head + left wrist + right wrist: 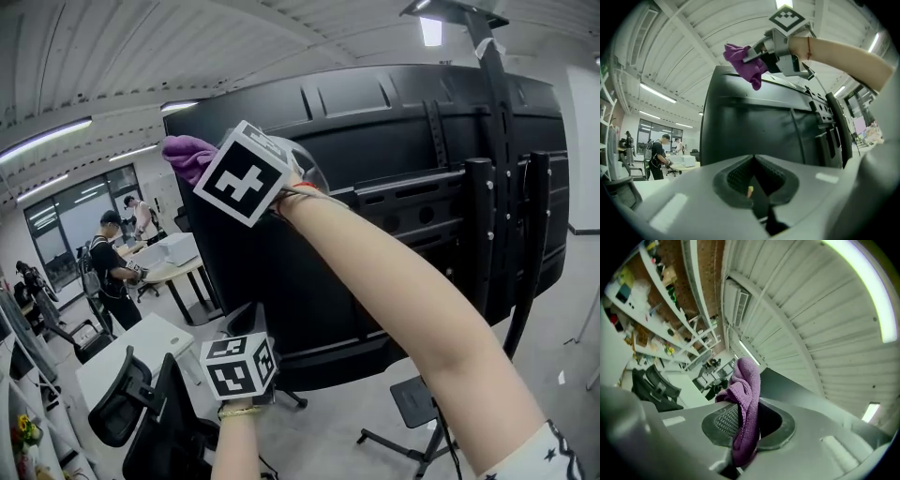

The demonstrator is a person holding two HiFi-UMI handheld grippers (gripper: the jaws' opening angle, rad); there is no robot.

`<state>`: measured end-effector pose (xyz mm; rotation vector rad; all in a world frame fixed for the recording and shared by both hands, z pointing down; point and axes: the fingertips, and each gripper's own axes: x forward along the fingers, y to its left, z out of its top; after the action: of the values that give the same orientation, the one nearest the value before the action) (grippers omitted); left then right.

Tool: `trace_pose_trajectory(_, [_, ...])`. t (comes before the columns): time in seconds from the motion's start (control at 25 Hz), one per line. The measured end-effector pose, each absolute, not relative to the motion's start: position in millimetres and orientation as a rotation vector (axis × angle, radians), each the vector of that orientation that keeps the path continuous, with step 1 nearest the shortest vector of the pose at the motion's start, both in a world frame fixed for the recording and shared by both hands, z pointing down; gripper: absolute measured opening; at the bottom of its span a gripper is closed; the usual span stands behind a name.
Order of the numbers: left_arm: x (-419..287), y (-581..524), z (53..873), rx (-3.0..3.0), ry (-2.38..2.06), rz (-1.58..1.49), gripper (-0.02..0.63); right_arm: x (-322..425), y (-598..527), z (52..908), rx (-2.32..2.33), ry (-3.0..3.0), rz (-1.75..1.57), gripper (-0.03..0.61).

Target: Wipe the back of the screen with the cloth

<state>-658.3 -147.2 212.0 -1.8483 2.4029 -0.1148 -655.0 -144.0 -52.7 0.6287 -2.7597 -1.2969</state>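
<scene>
Right gripper [746, 423] pinches the purple cloth [746, 390] between its 2 jaws and holds it up at the top corner of the screen [375, 216] back, likely to wipe there, while the left gripper [757, 190] hangs low, jaws pressed together, empty.

Cloth [746, 394]: purple, fine looped weave. Screen back [754, 126]: plain black. Right gripper [743, 420] and left gripper [752, 176]: grey bodies; pads [723, 420] dark, fine grid pattern. Cubes [246, 173]: white faces, black square markers. Ceiling [141, 47]: white, ribbed.
</scene>
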Motion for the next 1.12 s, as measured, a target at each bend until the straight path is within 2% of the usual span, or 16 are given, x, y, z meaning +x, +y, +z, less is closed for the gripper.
trace_pose_trajectory(0.12, [-659.7, -148.3, 211.2, -1.846, 2.412, -0.107, 0.008, -674.6, -143.5, -45.2, 0.512, -2.88, -1.079, 0.057])
trace_pose_trajectory(0.28, [-658.9, -147.7, 212.1, -1.816, 2.416, -0.142, 0.008, -667.3, -179.5, -53.9, 0.598, -2.884, -1.002, 0.058])
trace_pose_trajectory(0.52, [-647.9, -160.8, 208.6, -1.847, 2.403, -0.103, 0.008, -586.1, -241.6, -87.6, 0.815, -2.974, -0.825, 0.058])
trace_pose_trajectory(0.84, [-603.5, -196.7, 222.5, -1.955, 2.345, -0.099, 0.008, -464.5, -315.6, -90.8, 1.207, -2.876, -0.71, 0.058])
trace_pose_trajectory(1.12, [-582.4, -202.6, 224.8, -2.004, 2.308, -0.087, 0.008, -406.5, -346.4, -85.7, 1.452, -2.772, -0.607, 0.058])
